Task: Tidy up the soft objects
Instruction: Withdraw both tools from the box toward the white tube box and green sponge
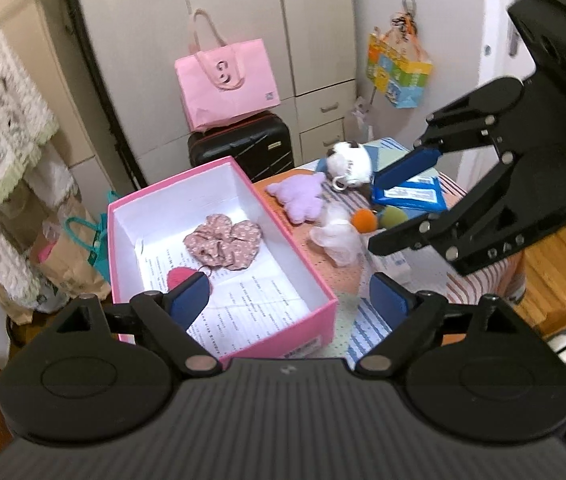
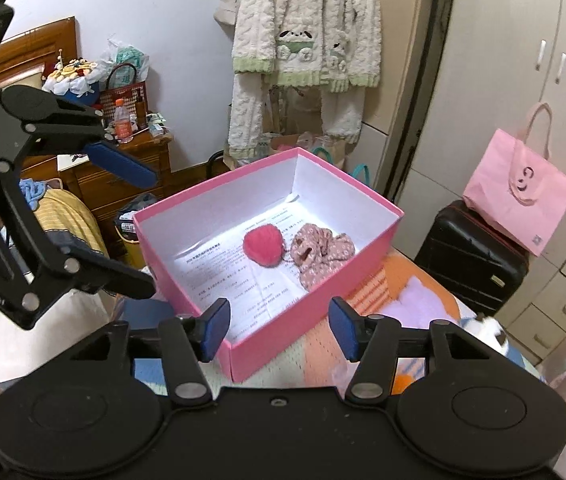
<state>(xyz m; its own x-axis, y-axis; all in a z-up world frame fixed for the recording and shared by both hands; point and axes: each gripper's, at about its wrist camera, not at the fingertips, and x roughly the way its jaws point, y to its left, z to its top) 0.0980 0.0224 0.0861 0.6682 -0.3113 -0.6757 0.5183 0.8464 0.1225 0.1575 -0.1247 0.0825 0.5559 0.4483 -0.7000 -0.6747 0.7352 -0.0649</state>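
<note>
Left wrist view: your left gripper (image 1: pixel 289 294) is released, empty, over the near rim of the pink box (image 1: pixel 325 322) holding a scrunchie (image 1: pixel 223 246). Plush toys (image 1: pixel 301 198) lie on the surface (image 1: pixel 347 336) beyond.

Right wrist view: your right gripper (image 2: pixel 279 330), also released and empty, hangs over the box's near corner.

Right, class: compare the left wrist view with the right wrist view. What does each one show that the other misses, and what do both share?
Only the left wrist view shows the orange pom-pom, the green one, the blue packet and the hanging colourful bag.

Only the right wrist view shows the wooden dresser with an orange-capped bottle.

Both show the pink box holding the floral scrunchie and pink pom-pom, the pink tote bag, and both grippers empty.
</note>
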